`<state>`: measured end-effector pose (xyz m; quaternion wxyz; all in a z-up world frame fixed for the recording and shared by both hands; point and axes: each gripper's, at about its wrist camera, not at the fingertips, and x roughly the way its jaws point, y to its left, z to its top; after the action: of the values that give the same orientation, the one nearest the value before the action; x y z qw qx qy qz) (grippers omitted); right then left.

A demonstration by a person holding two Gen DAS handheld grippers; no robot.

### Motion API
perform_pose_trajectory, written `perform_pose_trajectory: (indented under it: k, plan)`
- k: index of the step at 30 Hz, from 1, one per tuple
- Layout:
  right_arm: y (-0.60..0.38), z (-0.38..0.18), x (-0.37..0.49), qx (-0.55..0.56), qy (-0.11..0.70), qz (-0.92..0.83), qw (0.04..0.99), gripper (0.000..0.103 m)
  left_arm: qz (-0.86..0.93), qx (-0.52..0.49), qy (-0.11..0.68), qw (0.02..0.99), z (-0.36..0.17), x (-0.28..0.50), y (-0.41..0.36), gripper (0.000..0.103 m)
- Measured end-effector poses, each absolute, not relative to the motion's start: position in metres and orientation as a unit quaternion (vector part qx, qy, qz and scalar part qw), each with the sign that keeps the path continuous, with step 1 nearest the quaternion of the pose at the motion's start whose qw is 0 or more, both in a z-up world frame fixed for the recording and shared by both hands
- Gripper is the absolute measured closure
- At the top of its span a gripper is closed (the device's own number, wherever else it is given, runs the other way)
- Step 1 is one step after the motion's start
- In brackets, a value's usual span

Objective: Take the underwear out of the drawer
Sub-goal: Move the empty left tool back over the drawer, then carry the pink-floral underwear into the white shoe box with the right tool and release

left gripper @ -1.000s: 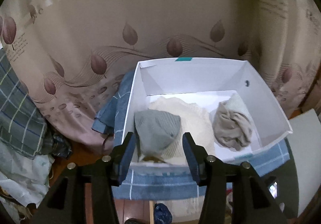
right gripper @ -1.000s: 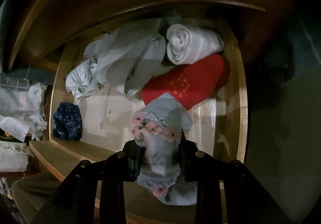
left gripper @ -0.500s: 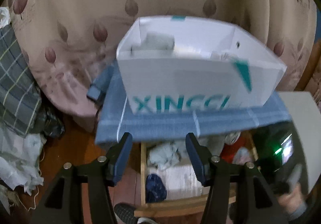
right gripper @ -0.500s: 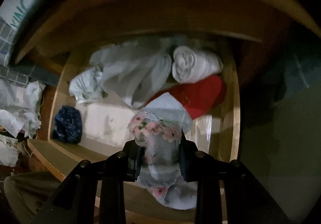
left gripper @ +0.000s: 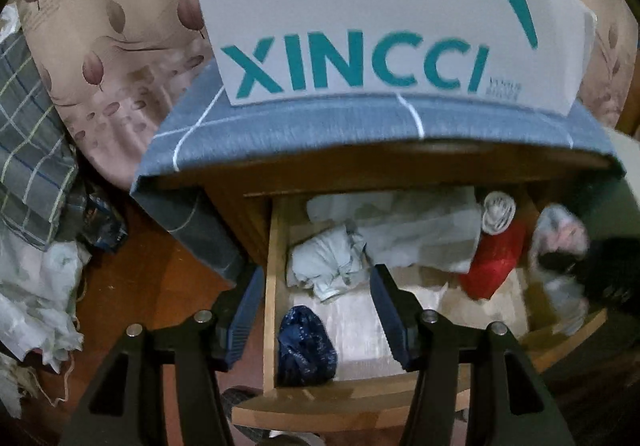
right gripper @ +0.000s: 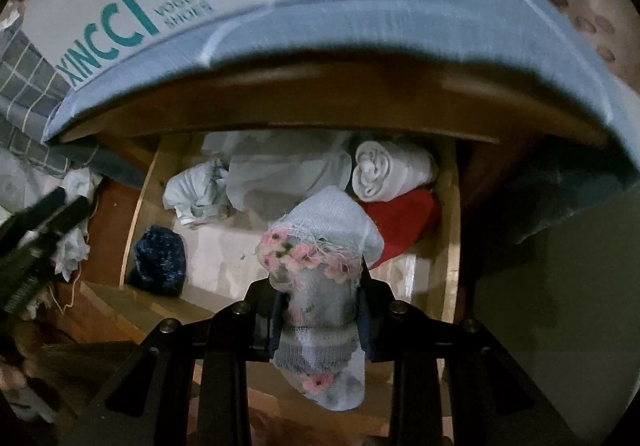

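Right gripper (right gripper: 320,310) pinched the pale floral underwear (right gripper: 320,258), held above the open wooden drawer (left gripper: 276,392). Left gripper (left gripper: 316,310) hung spread and empty over the drawer's crumpled white garment (left gripper: 328,266). Beyond, red cloth (right gripper: 400,222) lay under a rolled white one (right gripper: 390,172); white box (left gripper: 360,6) on top.

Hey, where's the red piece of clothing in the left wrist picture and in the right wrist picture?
Left wrist: the red garment lies at the drawer's right side, right of centre, below the rolled white cloth.
Right wrist: the red garment sits right of centre, just under the same roll.
Shared landmark: the rolled white cloth.
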<state>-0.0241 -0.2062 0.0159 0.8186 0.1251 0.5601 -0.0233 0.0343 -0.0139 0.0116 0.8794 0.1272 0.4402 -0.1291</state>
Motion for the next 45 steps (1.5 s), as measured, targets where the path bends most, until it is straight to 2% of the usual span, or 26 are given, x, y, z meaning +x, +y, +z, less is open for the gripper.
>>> perform_pose_trajectory:
  k: [11, 21, 31, 36, 45]
  plan:
    - [-0.197, 0.076, -0.032, 0.145, 0.54, 0.004, 0.829, 0.075, -0.105, 0.086, 0.459, 0.878, 0.002, 0.045, 0.01, 0.046]
    - [-0.182, 0.186, -0.021, 0.109, 0.484, 0.027, 0.868, 0.075, -0.1, 0.08, 0.453, 0.882, 0.006, 0.044, 0.017, 0.046]
    - [-0.186, 0.276, 0.042, 0.088, 0.419, 0.012, 0.904, 0.075, -0.099, 0.036, 0.468, 0.877, 0.006, 0.05, 0.034, 0.046]
    - [-0.193, 0.272, 0.092, 0.081, 0.42, -0.015, 0.904, 0.075, -0.096, 0.021, 0.465, 0.88, 0.009, 0.052, 0.041, 0.046]
    - [-0.209, 0.209, 0.147, 0.035, 0.483, -0.069, 0.872, 0.074, -0.095, -0.006, 0.472, 0.877, 0.01, 0.057, 0.052, 0.046]
